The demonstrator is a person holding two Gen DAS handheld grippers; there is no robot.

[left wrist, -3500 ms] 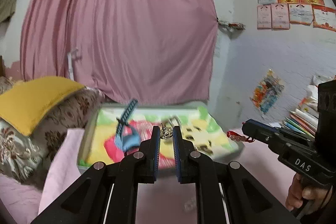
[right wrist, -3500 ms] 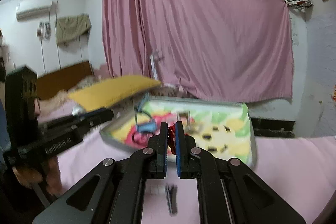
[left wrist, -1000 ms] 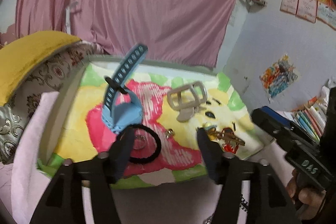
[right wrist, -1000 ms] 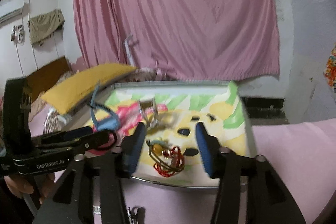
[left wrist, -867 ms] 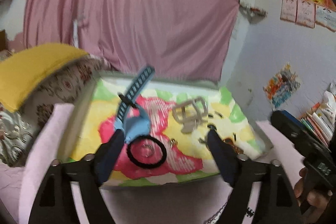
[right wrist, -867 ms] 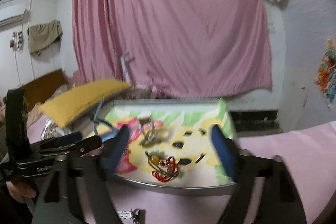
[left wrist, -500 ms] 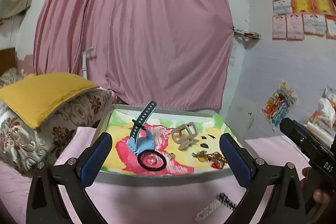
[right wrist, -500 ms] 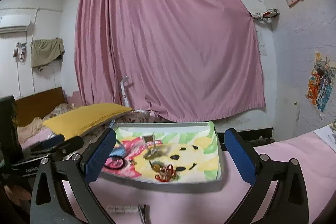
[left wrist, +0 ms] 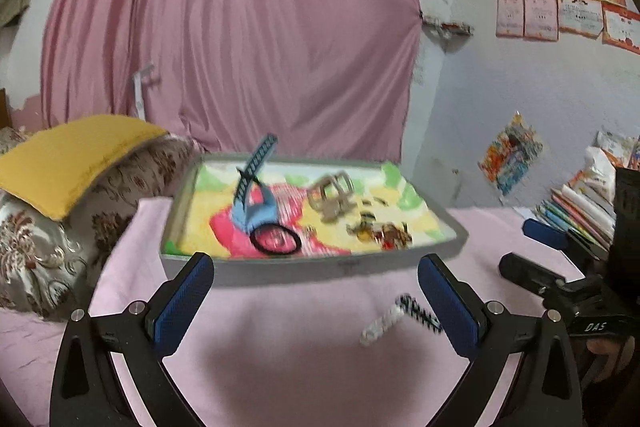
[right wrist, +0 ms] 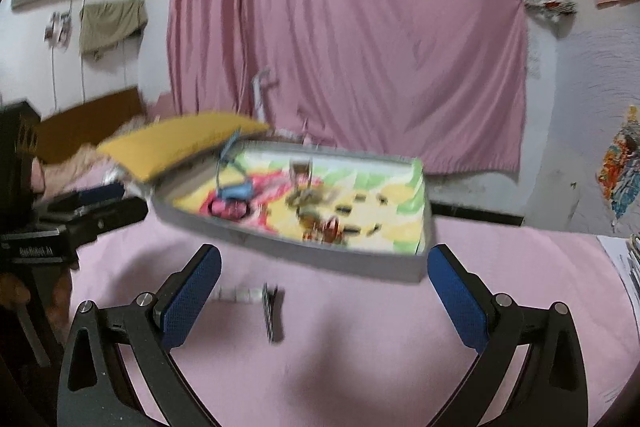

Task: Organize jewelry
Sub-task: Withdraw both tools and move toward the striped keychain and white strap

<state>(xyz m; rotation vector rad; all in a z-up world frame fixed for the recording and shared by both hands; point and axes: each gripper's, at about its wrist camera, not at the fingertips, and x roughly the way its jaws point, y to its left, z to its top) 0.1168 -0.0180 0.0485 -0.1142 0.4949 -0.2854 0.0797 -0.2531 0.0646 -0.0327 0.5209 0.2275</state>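
Left wrist view: left claw [left wrist: 316, 297] spread wide, nothing between its blue pads [left wrist: 182, 305], having just been opening. Ahead, a grey tray [left wrist: 280, 273] with a bright cartoon lining, resting on a pink bedsheet [left wrist: 280, 359]. Inside the tray: a blue watch strap [left wrist: 256, 195] standing up toward the back left, a black hair tie [left wrist: 276, 241] lying flat just in front of it, a beige hair clip [left wrist: 332, 195] near the middle, and a tangle of red and gold jewelry [left wrist: 384, 231] toward the front right. Outside the tray, on the sheet just before its front wall, a small white and black hair clip [left wrist: 394, 319], blurred, close to the right pad. At far right, the right claw [left wrist: 536, 247] held in a hand [left wrist: 606, 355]. A yellow pillow [left wrist: 68, 159] atop a floral cushion [left wrist: 52, 239] to the left, a pink curtain [left wrist: 240, 39] behind, stacked books [left wrist: 576, 207] at the right edge.

Right wrist view: right claw [right wrist: 324, 291] likewise spread wide and empty, jaws just opened. Same tray [right wrist: 320, 255] beyond the pads, blurred by motion, with the blue strap [right wrist: 232, 183], black hair tie [right wrist: 228, 207] and the red and gold tangle [right wrist: 324, 227] inside. The small hair clip [right wrist: 260, 303] on the sheet [right wrist: 360, 367] between the pads, apart from both. Left claw [right wrist: 108, 207] at the left edge.
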